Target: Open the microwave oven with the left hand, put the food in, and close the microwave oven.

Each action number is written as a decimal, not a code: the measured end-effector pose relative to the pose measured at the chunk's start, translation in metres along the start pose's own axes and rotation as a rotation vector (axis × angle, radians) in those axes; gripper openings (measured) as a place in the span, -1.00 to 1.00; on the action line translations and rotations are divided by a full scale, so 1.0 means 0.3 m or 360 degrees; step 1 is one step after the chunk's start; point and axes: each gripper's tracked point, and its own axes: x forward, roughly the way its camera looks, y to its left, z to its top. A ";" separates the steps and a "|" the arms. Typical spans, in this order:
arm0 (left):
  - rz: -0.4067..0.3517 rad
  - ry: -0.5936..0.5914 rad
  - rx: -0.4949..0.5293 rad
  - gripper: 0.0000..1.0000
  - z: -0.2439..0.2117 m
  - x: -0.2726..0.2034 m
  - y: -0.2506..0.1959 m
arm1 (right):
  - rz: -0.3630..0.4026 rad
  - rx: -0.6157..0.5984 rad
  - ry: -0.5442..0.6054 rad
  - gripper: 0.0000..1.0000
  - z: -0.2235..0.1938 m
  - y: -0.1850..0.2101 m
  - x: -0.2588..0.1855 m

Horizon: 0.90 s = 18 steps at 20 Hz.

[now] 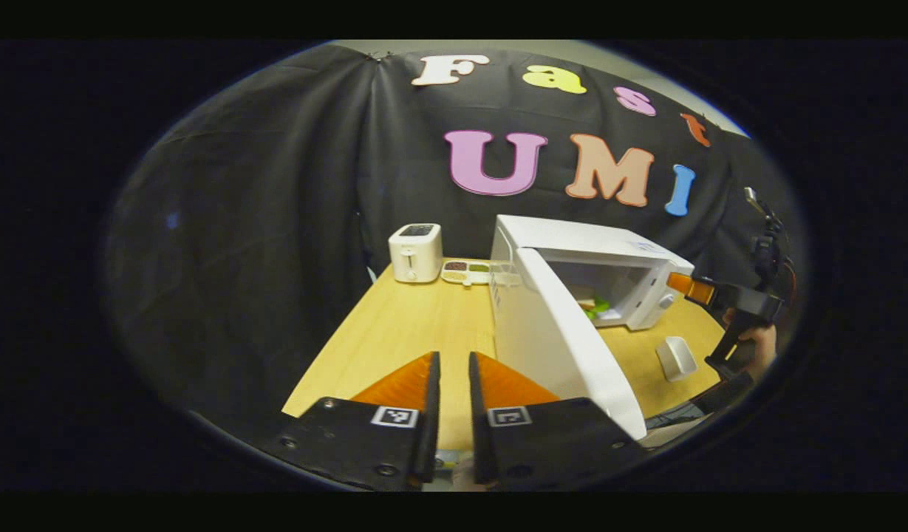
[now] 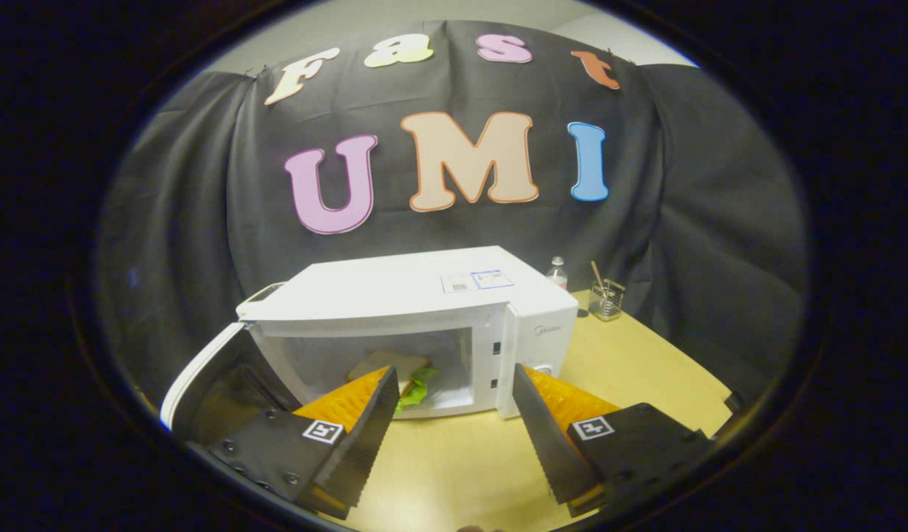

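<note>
The sandwich [image 2: 402, 373] is already sitting inside the microwave oven [image 2: 409, 325], its door [image 1: 564, 347] hanging open and awaiting closing, the right gripper [image 2: 454, 414] spreading wide and empty while the left gripper [image 1: 454, 388] is holding nearly pressed together on nothing

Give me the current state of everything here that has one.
microwave door: swung open
microwave: sandwich inside
sandwich: lying in the microwave, free of both grippers
left gripper: fingers nearly closed, empty
right gripper: open, empty, facing the microwave
toaster: upright on the table
</note>
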 end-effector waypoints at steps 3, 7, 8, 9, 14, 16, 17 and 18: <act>-0.0087 0.0043 0.0026 -0.99 -0.046 -0.015 -0.041 | -0.0058 -0.0002 -0.0054 0.92 0.051 -0.060 -0.044; -0.0177 0.0079 0.0040 -0.99 -0.079 -0.027 -0.092 | -0.0126 0.0020 -0.0113 0.92 0.105 -0.134 -0.105; -0.0193 0.0094 0.0040 -1.00 -0.090 -0.025 -0.102 | -0.0148 0.0024 -0.0120 0.83 0.116 -0.154 -0.119; -0.0201 0.0107 0.0044 -1.00 -0.099 -0.025 -0.111 | -0.0156 0.0043 -0.0124 0.83 0.124 -0.177 -0.131; -0.0212 0.0099 0.0080 -0.98 -0.092 -0.030 -0.183 | -0.0190 0.0080 -0.0137 0.83 0.132 -0.281 -0.161; -0.0193 0.0073 0.0099 -0.99 -0.076 -0.030 -0.223 | -0.0196 0.0079 -0.0133 0.83 0.133 -0.336 -0.156; -0.0183 0.0066 0.0116 -1.00 -0.071 -0.021 -0.246 | -0.0200 0.0076 -0.0126 0.83 0.133 -0.367 -0.153; -0.0184 0.0061 0.0120 -0.98 -0.064 -0.029 -0.272 | -0.0200 0.0073 -0.0123 0.83 0.137 -0.398 -0.149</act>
